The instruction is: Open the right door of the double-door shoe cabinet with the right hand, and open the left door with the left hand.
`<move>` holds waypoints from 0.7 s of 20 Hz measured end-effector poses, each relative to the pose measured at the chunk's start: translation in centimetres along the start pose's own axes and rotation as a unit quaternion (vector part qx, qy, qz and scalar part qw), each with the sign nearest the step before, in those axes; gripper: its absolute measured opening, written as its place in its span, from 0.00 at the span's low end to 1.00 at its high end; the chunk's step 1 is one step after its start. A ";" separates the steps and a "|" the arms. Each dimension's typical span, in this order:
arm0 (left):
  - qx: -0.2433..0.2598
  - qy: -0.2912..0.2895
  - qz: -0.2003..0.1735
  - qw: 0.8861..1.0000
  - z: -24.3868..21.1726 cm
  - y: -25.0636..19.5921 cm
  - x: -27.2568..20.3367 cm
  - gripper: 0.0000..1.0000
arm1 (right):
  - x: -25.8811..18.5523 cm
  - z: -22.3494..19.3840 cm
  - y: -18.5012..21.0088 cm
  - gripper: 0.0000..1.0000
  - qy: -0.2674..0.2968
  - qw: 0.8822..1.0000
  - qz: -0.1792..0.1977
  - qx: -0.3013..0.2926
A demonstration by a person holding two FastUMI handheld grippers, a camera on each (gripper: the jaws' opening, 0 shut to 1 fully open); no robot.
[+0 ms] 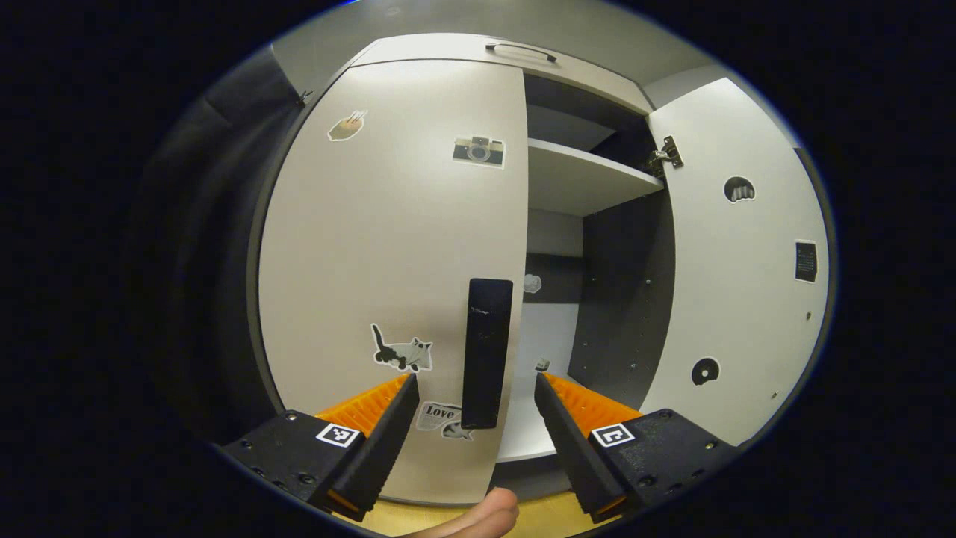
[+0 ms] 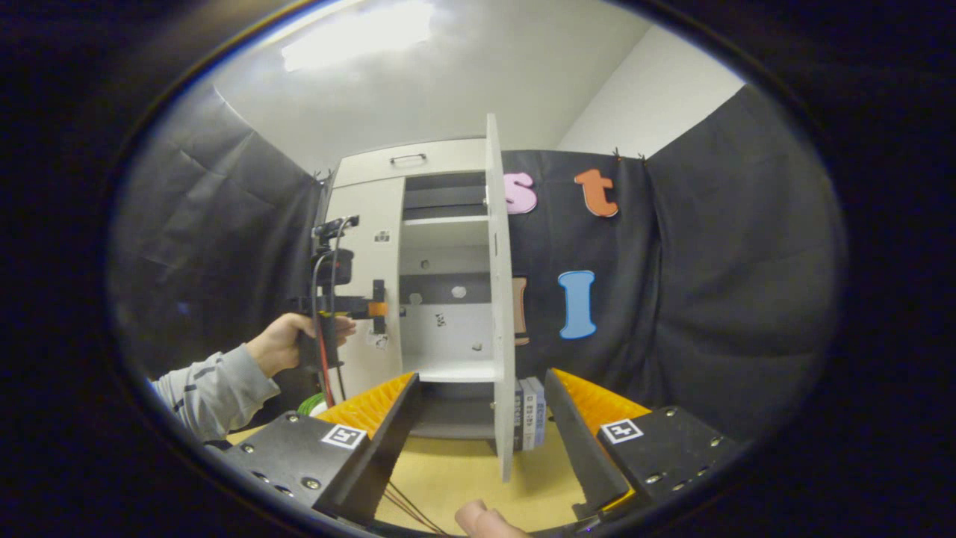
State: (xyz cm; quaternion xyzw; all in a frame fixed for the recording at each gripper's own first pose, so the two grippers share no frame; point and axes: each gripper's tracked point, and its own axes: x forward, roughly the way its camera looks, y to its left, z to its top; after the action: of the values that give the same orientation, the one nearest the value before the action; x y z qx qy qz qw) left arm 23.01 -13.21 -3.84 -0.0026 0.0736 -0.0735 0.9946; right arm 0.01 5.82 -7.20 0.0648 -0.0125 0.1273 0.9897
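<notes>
Already the right door (image 2: 499, 299) is standing wide; the left gripper (image 1: 476, 407) is spreading open fingers around the left door's (image 1: 396, 246) black handle (image 1: 487, 351), the right gripper (image 2: 482, 411) gaping empty.

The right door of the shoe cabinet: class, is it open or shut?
Open. The right door is swung wide on its hinge, baring the shelf; in the right gripper view it stands edge-on.

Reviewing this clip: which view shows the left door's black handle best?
The left gripper view: the handle stands large and upright between the left tool's open fingers on the shut left door. In the right gripper view it is a tiny dark bar.
</notes>
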 end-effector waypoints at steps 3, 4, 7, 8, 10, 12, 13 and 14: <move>0.001 -0.007 0.032 0.999 0.4 1.3 1.7 0.94 | -0.3 -2.1 1.0 0.94 0.015 1.000 0.009 0.003; -0.002 -0.002 0.028 1.000 0.3 1.0 2.0 0.96 | -0.5 -2.5 0.9 0.98 0.016 1.000 0.006 0.006; 0.024 -0.002 0.028 0.999 0.2 1.2 3.4 0.83 | -1.0 -3.3 1.1 0.98 0.016 1.000 -0.001 0.019; 0.029 -0.002 0.025 0.999 0.3 0.9 3.3 0.77 | -1.4 -3.3 1.1 0.98 0.015 1.000 -0.003 0.024; 0.041 0.007 -0.004 0.999 0.2 -0.6 2.7 0.65 | -2.1 -3.2 0.9 0.98 0.011 0.999 -0.009 0.034; 0.035 0.007 -0.003 0.999 0.2 -0.3 3.4 0.32 | -2.6 -3.0 0.7 0.98 0.008 0.999 -0.013 0.043; 0.027 0.005 -0.002 1.000 0.3 -0.4 3.3 0.30 | -2.7 -2.9 0.4 0.98 0.007 0.999 -0.021 0.049; 0.021 0.008 0.001 1.000 0.1 -0.4 3.2 0.30 | -3.0 -2.9 -0.2 0.98 0.007 0.998 -0.031 0.052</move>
State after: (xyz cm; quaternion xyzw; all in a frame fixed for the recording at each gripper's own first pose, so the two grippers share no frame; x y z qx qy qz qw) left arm 26.14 -14.07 -4.19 0.0188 0.0796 -0.0739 0.9939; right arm -2.84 5.29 -10.26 0.1153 0.0031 0.0980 0.9885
